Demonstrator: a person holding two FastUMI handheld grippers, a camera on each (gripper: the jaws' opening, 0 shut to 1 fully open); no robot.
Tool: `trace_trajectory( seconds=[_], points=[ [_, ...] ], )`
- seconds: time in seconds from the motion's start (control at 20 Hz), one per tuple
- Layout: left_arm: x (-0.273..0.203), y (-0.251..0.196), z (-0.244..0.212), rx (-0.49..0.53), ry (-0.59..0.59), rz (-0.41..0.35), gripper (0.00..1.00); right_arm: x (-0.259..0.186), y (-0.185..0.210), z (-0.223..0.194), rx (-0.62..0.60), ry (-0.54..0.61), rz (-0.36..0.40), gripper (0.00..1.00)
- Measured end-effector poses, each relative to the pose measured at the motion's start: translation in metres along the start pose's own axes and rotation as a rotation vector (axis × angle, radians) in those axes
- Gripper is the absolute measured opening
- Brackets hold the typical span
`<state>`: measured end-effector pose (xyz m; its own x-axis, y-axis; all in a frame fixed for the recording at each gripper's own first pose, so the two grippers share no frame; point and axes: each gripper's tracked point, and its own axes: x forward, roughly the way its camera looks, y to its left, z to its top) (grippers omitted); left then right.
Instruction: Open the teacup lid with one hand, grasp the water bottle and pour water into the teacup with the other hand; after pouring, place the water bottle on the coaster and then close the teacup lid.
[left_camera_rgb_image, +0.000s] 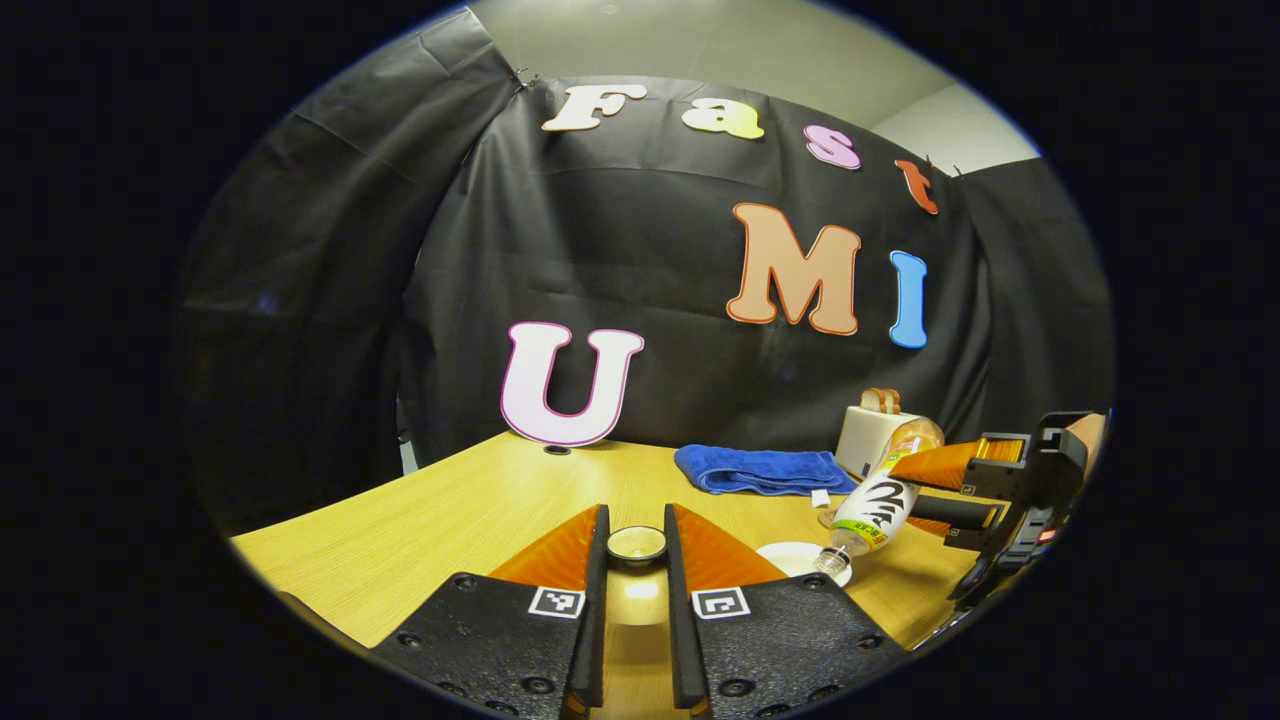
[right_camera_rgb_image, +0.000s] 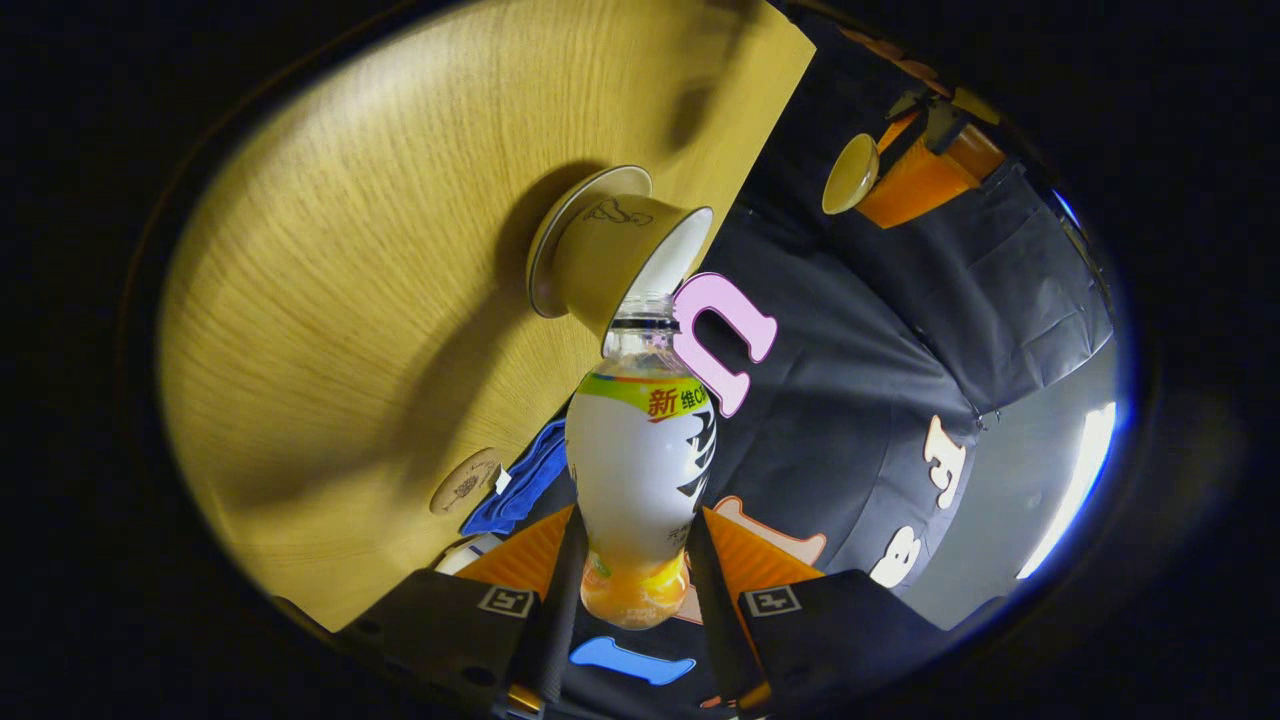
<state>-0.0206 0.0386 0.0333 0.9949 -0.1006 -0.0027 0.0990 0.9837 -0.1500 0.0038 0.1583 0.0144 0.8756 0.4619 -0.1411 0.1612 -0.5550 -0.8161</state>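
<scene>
Water bottle (right_camera_rgb_image: 641, 470) is clamped between both fingers of your right gripper (right_camera_rgb_image: 632, 560), held low on its body, cap off, neck tipped down so the mouth sits right at the rim of the teacup (right_camera_rgb_image: 628, 258). In the right gripper view the teacup stands on its saucer (right_camera_rgb_image: 545, 250) on the wooden table (right_camera_rgb_image: 350, 300), open, no lid on it. In the left gripper view the same bottle (left_camera_rgb_image: 877, 500) slants down toward the saucer (left_camera_rgb_image: 790, 556), with the right gripper (left_camera_rgb_image: 945, 490) gripping it from the right side; the cup itself is mostly hidden behind the bottle there.

Teacup lid (left_camera_rgb_image: 636, 545) is pinched between the fingers of your left gripper (left_camera_rgb_image: 636, 555), held up off the table, knob side toward the camera. The right gripper view shows that lid (right_camera_rgb_image: 851, 172) in the left gripper (right_camera_rgb_image: 885, 165), well apart from the cup.

Coaster (right_camera_rgb_image: 466, 480) lies flat on the table, away from the cup, just beside a blue towel (right_camera_rgb_image: 520, 482). The left gripper view shows the towel (left_camera_rgb_image: 762, 468) folded near the back of the table, with a toaster (left_camera_rgb_image: 868, 435) holding bread just behind it.

Can't tell if water is flowing.
</scene>
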Motion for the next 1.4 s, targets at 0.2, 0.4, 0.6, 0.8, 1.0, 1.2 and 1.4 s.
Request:
trace_trajectory(
  seconds=[0.2, 0.4, 0.6, 0.8, 1.0, 1.2, 1.4],
  points=[
    [-0.002, -0.002, 0.004, 0.005, -0.009, -0.005, 0.24, -0.003, 0.003, 0.002, 0.033, 0.000, -0.001, 0.60],
    [-0.001, -0.003, 0.001, -0.001, -0.005, -0.008, 0.24, 0.000, 0.008, -0.004, 0.154, 0.027, 0.017, 0.60],
    [-0.001, -0.003, 0.000, -0.007, -0.001, -0.010, 0.24, 0.000, 0.011, -0.002, 0.283, 0.048, 0.016, 0.60],
    [-0.001, -0.006, 0.001, -0.012, -0.001, -0.017, 0.24, -0.003, 0.015, 0.000, 0.414, 0.066, 0.033, 0.60],
    [0.000, -0.008, -0.002, -0.025, 0.008, -0.023, 0.24, -0.010, 0.016, -0.002, 0.569, 0.093, 0.020, 0.60],
    [0.001, -0.014, -0.005, -0.033, 0.014, -0.036, 0.24, -0.008, 0.013, 0.001, 0.782, 0.091, 0.037, 0.60],
    [0.001, -0.018, -0.006, -0.031, 0.016, -0.045, 0.24, -0.013, 0.012, 0.010, 0.967, 0.068, 0.066, 0.60]
  ],
)
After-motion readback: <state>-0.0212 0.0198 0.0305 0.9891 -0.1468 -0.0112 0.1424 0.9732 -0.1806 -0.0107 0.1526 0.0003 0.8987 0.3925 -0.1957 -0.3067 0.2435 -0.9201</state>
